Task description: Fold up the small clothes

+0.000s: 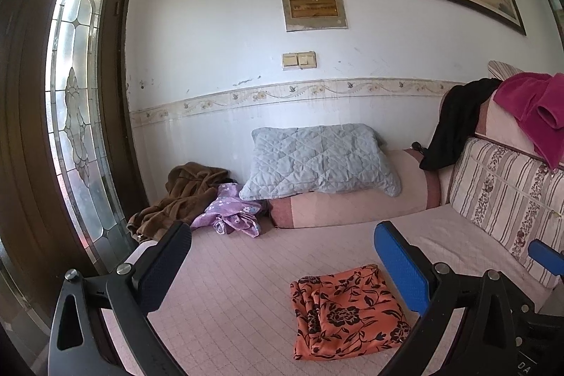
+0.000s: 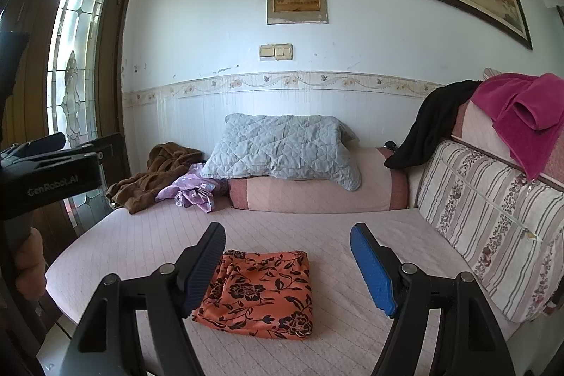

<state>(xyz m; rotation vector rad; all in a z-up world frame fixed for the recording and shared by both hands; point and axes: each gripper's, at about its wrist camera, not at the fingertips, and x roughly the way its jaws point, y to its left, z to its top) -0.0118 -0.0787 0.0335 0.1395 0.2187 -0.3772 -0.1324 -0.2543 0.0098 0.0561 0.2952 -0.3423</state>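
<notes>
the orange floral garment (image 2: 259, 296) lies folded into a rough rectangle on the pink quilted sofa seat (image 2: 141, 235), flat and near the front edge; black flower prints cover it, and its left side shows some bunched folds; in the left wrist view the same garment (image 1: 347, 310) sits low between the two fingers, nearer the blue one.

the right gripper (image 2: 287, 265) hangs above the cloth with its jaws spread wide and nothing between them; its dark finger overlaps the garment's left edge in the view, whether touching it i cannot tell; the blue finger stands well apart to the right over bare seat.

the left gripper (image 1: 282, 265) is likewise wide apart and holds nothing; it hovers over the seat to the left of the garment.

at the back of the seat a grey quilted pillow (image 2: 282, 148) rests on a pink bolster (image 2: 310, 196); beside them, toward the door, lie a crumpled purple floral cloth (image 2: 194, 191) and a brown garment (image 2: 155, 175); a striped cushion (image 2: 493, 214) leans on the right, with a black cloth (image 2: 426, 129) and a magenta towel (image 2: 521, 115) draped over the backrest above it.
</notes>
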